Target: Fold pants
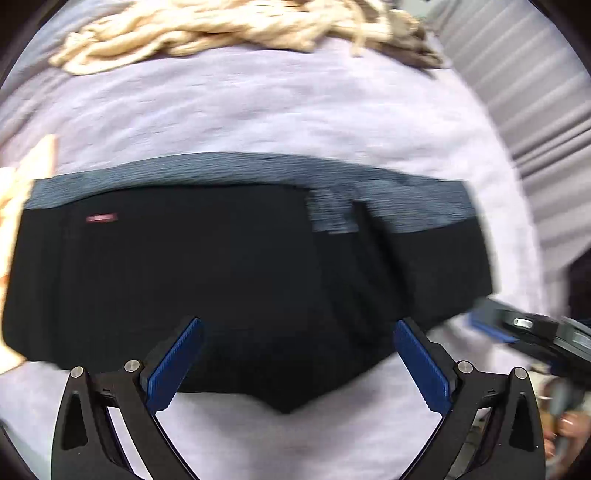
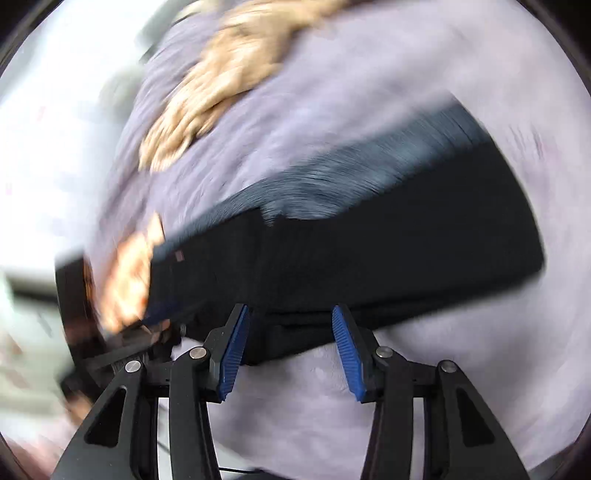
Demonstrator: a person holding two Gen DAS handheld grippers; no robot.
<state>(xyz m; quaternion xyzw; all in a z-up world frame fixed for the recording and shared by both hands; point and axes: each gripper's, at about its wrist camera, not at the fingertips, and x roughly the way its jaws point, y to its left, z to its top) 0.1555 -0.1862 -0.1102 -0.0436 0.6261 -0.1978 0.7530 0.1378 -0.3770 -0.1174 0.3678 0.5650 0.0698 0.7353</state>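
Both my grippers (image 1: 297, 363) (image 2: 290, 349) hang open, empty, near the black pants (image 1: 236, 273), already folded compact on the lavender sheet (image 1: 258, 110); maybe tidying left

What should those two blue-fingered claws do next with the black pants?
Probably lower the left gripper and pinch the near edge of the black pants. Both it and the right gripper hang open and empty, and the pants look only partly folded on the lilac cover.

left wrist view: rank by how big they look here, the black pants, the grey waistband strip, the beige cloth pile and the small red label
1. black pants
2. beige cloth pile, cut off by the frame edge, so unsure against the next
3. grey waistband strip
4. red label, by far the smallest
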